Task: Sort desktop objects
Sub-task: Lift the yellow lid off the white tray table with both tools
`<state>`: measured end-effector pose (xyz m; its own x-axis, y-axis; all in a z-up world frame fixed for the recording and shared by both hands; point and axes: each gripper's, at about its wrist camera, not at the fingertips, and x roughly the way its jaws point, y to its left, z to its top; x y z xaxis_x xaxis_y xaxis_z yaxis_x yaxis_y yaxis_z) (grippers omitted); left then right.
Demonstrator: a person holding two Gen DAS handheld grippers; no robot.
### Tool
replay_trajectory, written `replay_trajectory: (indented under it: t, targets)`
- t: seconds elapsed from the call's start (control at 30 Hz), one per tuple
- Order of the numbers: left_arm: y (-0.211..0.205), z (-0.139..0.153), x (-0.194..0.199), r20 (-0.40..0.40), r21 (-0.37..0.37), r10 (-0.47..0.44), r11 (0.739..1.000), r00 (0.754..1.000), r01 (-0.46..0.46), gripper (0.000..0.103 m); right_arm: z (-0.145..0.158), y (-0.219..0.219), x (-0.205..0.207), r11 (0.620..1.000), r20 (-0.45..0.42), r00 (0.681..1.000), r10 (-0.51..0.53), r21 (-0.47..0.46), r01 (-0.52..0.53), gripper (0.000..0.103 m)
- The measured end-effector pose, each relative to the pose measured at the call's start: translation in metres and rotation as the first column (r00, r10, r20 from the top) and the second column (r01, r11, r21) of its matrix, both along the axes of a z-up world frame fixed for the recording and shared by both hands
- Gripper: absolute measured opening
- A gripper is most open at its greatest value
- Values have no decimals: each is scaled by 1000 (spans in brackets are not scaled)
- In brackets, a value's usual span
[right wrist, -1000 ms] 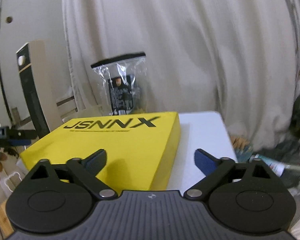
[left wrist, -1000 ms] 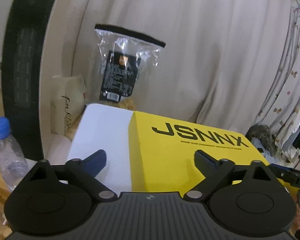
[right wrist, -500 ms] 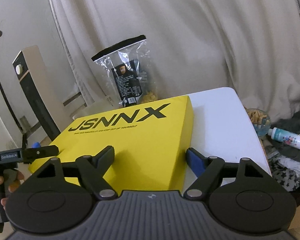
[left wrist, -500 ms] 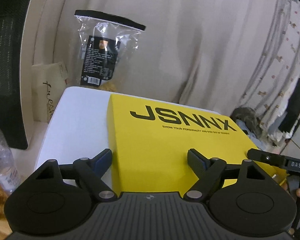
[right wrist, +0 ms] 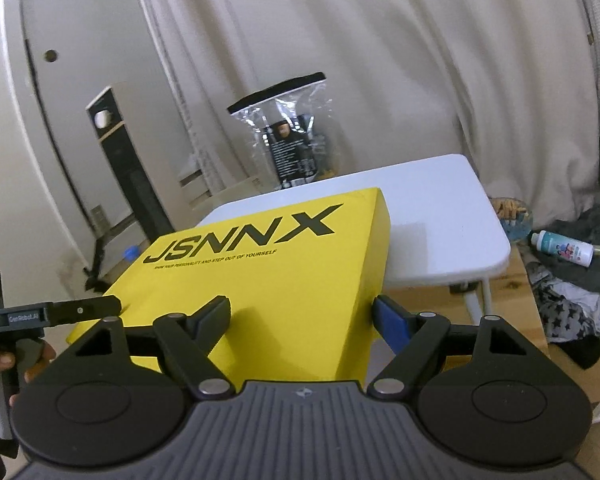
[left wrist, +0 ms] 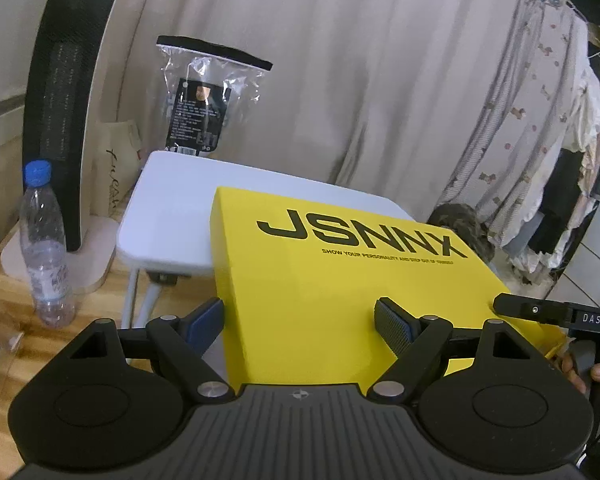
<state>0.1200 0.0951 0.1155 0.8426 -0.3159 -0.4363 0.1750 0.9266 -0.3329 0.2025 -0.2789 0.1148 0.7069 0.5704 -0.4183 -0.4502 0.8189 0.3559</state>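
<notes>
While both grippers tilt slightly down, our left gripper (left wrist: pixel 300 320) and right gripper (right wrist: pixel 301 316) each clamp a near corner of the yellow JSNNX box (left wrist: pixel 339 280), fingers fairly wide.

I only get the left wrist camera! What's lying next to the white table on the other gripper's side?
Observer: A white-and-teal bottle lies on crumpled clothes there.
Operator: Where's the right gripper's blue pad?
Observer: Beside the right wall of the yellow JSNNX box; the other finger is over its top.
Operator: Anything else?
Observer: A door with a round hole, far left.
</notes>
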Motion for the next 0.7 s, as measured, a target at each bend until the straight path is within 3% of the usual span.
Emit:
replay_trajectory:
  t: [0.37, 0.7]
  targets:
    - [-3, -28, -38, -45, -18, -32, 999, 999, 31, 83, -16, -12, -59, 1000, -34, 999, 9, 11, -8, 81]
    - [-13, -45, -30, -63, 44, -14, 999, 998, 16, 83, -38, -4, -52, 999, -74, 997, -3, -42, 0, 81]
